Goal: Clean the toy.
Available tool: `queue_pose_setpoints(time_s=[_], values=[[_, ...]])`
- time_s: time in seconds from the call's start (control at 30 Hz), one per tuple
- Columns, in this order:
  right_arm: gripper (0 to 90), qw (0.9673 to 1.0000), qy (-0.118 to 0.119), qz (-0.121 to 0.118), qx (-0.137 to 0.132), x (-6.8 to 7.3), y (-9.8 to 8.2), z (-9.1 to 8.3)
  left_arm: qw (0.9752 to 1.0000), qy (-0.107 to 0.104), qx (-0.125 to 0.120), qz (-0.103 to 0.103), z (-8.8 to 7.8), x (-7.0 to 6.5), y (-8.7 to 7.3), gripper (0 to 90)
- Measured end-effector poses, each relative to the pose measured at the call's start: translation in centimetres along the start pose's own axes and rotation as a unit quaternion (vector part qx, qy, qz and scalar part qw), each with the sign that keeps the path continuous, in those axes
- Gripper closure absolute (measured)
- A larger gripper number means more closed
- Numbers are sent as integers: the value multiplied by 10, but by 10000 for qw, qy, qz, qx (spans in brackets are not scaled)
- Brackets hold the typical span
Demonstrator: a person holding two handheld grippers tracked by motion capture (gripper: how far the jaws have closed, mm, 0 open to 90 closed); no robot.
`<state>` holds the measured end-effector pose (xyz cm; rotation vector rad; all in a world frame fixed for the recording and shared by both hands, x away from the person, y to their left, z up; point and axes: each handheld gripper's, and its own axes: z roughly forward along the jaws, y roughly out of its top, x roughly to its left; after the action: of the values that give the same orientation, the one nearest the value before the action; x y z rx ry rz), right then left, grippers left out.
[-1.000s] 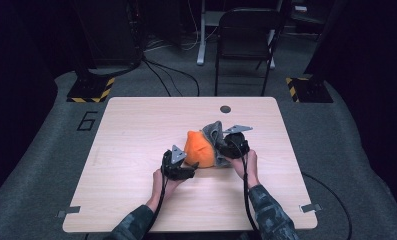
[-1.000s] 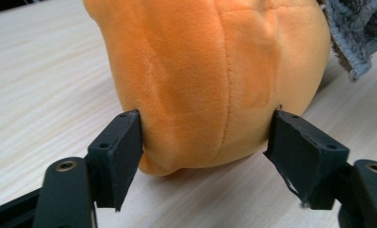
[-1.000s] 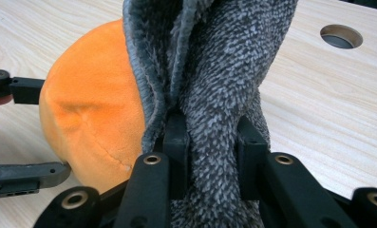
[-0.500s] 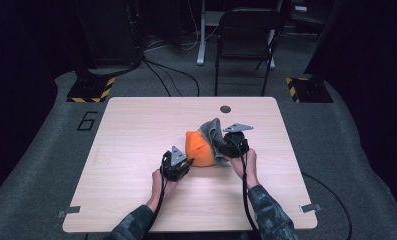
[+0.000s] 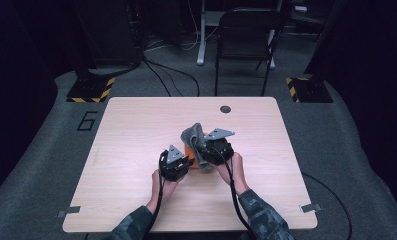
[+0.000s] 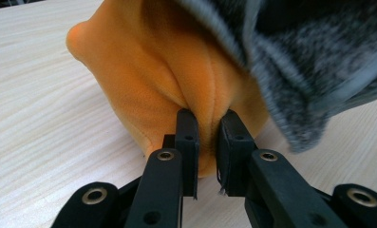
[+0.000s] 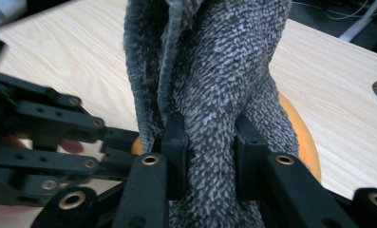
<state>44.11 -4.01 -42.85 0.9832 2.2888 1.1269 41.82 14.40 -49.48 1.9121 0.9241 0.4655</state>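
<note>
An orange cloth (image 5: 190,151) lies bunched at the middle of the wooden table (image 5: 136,130). My left gripper (image 5: 187,160) has just been closing and is now shut on a fold of it; in the left gripper view the pads (image 6: 188,130) pinch the orange fabric (image 6: 148,71) low on its near side. A grey fuzzy cloth (image 5: 193,134) hangs over the orange one. My right gripper (image 5: 203,146) is shut on it, and a thick twist of grey pile (image 7: 214,57) stands between the jaws. Orange (image 7: 300,137) peeks out behind it.
A round cable hole (image 5: 225,109) sits near the table's far edge. A dark folding chair (image 5: 246,45) stands beyond the table, with cables on the floor. Tape tabs (image 5: 311,207) mark the front corners. The two grippers are close together, almost touching.
The left jaws have closed on the orange cloth. The right gripper has carried the grey cloth leftward over the orange one, which now sits lower and mostly covered.
</note>
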Motion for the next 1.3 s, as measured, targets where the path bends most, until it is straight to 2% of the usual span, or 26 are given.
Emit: queue_pose_setpoints(time_s=[0.1, 0.23, 0.37, 0.4, 0.47, 0.53, 0.57, 0.6, 0.7, 0.73, 0.8, 0.9, 0.97, 1.13, 1.2, 1.23, 1.27, 1.3], values=[[714, 9990, -315, -306, 120, 4, -4, 6, 10000, 0, 14, -35, 2, 1, -1, 798], [716, 9977, -450, -489, 149, 6, -4, 6, 10000, -10, 28, -50, 3, 3, -2, 793], [716, 9983, -458, -300, 175, 2, -5, 6, 10000, -37, -17, -74, 3, 4, -2, 784], [716, 9982, -424, -396, 179, -2, -6, 5, 10000, -44, -18, -61, 3, 4, -2, 782], [716, 9989, -386, -200, 200, -8, -8, 3, 10000, -45, -31, -61, 3, 4, -2, 781], [716, 9990, -374, -179, 177, -11, -8, 2, 10000, -45, -30, -64, 3, 5, -2, 781], [716, 9991, -382, -65, 186, -12, -9, 2, 10000, -38, -35, -71, 3, 5, -2, 781], [715, 9990, -386, -143, 182, -16, -9, 1, 10000, -38, -31, -67, 4, 5, -2, 781], [714, 9990, -414, -46, 164, -22, -11, 0, 10000, -20, -26, -76, 4, 6, -2, 782], [713, 9987, -485, 58, 161, -27, -12, 0, 10000, -22, -24, -71, 4, 7, -3, 783], [713, 9986, -502, 58, 184, -30, -14, -1, 10000, -19, -12, -92, 4, 8, -3, 783], [710, 9975, -545, 369, 268, -44, -20, 0, 9999, -38, -2, -97, 4, 9, -4, 783], [710, 9972, -547, 430, 288, -48, -22, 1, 9999, -40, -7, -97, 4, 9, -4, 783], [712, 9935, -673, 739, 546, -65, -34, 6, 9999, -52, -9, -131, 5, 10, -4, 782], [712, 9932, -691, 730, 595, -68, -36, 8, 9999, -55, -13, -124, 5, 10, -4, 782], [713, 9913, -733, 831, 713, -72, -41, 13, 9999, -53, -13, -128, 5, 10, -4, 782], [713, 9913, -733, 831, 713, -72, -41, 13, 9999, -49, -7, -108, 5, 11, -5, 782], [714, 9902, -741, 847, 829, -74, -46, 18, 9999, -55, -14, -125, 5, 11, -5, 781]])
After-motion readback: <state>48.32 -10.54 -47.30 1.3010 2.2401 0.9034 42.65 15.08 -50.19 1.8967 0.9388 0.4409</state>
